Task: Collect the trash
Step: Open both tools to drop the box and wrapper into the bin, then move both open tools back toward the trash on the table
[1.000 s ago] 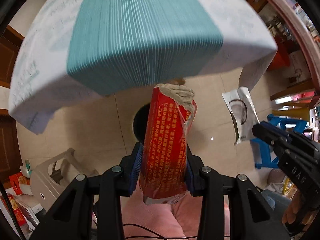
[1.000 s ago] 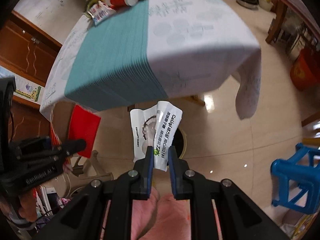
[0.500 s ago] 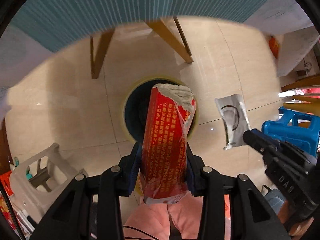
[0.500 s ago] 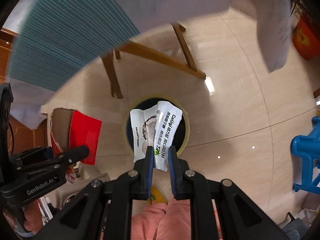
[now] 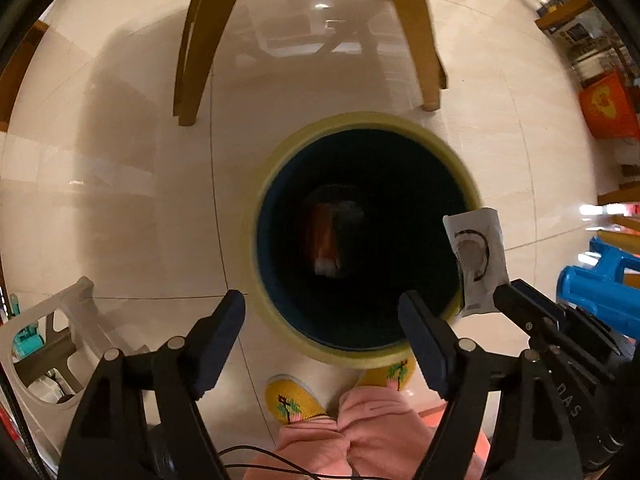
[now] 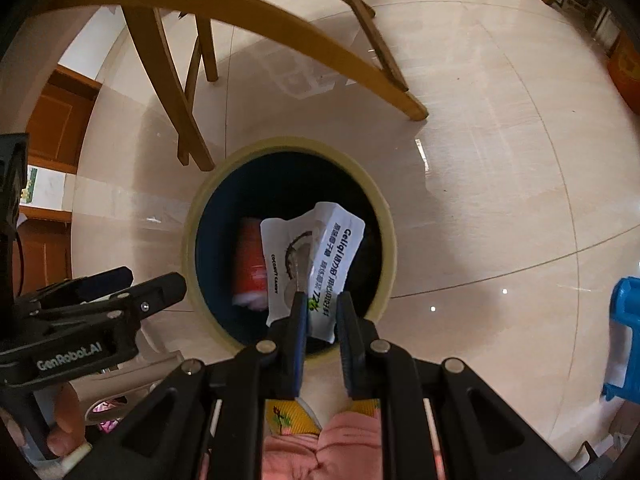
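Note:
A round trash bin with a yellow rim point(image 5: 360, 120) point(image 6: 288, 146) and a dark inside stands on the tiled floor below both grippers. My left gripper point(image 5: 320, 304) point(image 6: 152, 280) points straight down over it. Its jaws are opening and nothing is between them. The torn red packet point(image 5: 324, 236) point(image 6: 250, 264) shows blurred inside the bin. My right gripper point(image 6: 322, 304) point(image 5: 516, 296) is shut on a white candy wrapper point(image 6: 316, 264) point(image 5: 478, 256), which hangs over the bin's mouth.
Wooden table legs point(image 5: 416, 40) point(image 6: 192, 120) stand just behind the bin. A blue plastic stool point(image 5: 600, 296) is at the right and a grey stool point(image 5: 52, 340) at the left. The person's yellow slippers point(image 5: 292, 400) and pink trousers are at the bin's near edge.
Both grippers have sunk from table height to just above the bin. The left jaws have opened and the red packet has dropped into the bin. The right gripper still holds its wrapper.

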The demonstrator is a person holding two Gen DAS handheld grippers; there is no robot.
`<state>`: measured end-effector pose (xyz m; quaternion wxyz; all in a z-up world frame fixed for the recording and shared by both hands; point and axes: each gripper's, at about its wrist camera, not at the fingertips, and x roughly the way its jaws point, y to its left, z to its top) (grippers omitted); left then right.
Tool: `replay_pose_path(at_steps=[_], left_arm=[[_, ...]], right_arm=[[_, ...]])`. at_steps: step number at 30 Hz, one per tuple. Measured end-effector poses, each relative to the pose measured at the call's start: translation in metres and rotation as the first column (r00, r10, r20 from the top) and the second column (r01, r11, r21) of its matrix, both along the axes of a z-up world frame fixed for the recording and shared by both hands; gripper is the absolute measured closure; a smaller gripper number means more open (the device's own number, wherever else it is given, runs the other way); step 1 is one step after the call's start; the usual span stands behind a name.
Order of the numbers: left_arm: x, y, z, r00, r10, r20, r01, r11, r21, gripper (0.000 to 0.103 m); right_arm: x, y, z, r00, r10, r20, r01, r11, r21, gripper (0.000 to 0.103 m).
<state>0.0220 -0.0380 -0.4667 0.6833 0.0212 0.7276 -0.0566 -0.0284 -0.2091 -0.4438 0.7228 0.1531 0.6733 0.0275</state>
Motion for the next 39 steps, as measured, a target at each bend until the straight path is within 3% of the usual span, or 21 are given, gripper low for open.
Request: replay_pose_path(at_steps=[5, 8, 9, 13, 19, 23, 28, 34, 39], left_arm=[[-0.003, 0.03, -0.003, 0.999, 0.032, 0.023, -0.032, 0.999, 0.006, 0.023], [-0.008, 0.04, 0.009, 0.997, 0.053, 0.05, -0.053, 0.999, 0.006, 0.011], [-0.006, 0.04, 0.013, 0.997, 0.058, 0.056, -0.059, 0.998, 0.007, 0.011], [-0.012, 0.053, 0.033, 0.994, 0.085, 0.069, -0.084, 0.996, -0.017, 0.011], [-0.025, 0.059, 0.086, 0.99, 0.112, 0.089, -0.109, 0.993, -0.035, 0.011], [-0.036, 0.066, 0.137, 0.983, 0.151, 0.105, -0.148, 0.988, -0.04, 0.011], [-0.045, 0.073, 0.207, 0.977, 0.179, 0.114, -0.176, 0.984, -0.039, 0.011], [-0.055, 0.079, 0.312, 0.973, 0.134, 0.186, -0.135, 0.991, -0.007, 0.011], [-0.062, 0.074, 0.39, 0.955, 0.078, 0.285, -0.089, 0.996, 0.027, 0.011]], right_arm=[[0.008, 0.013, -0.009, 1.0, 0.013, -0.003, -0.013, 1.0, 0.021, 0.086], [0.013, 0.018, -0.011, 1.0, 0.006, -0.01, -0.006, 0.999, 0.036, 0.084], [0.015, 0.02, -0.009, 1.0, 0.004, -0.007, -0.004, 0.999, 0.044, 0.08], [0.017, 0.029, 0.007, 0.999, 0.021, 0.035, -0.022, 0.999, 0.041, 0.042], [0.012, 0.033, 0.046, 0.999, 0.004, 0.044, -0.005, 1.0, 0.024, 0.041], [0.007, 0.032, 0.083, 0.999, 0.006, 0.046, -0.007, 1.0, 0.021, 0.041], [-0.007, 0.032, 0.15, 0.998, 0.032, 0.049, -0.033, 0.999, 0.029, 0.041], [-0.027, 0.029, 0.239, 0.996, 0.074, 0.05, -0.076, 0.997, 0.031, 0.041], [-0.041, 0.031, 0.324, 0.983, 0.143, 0.115, -0.146, 0.989, 0.018, 0.041]])
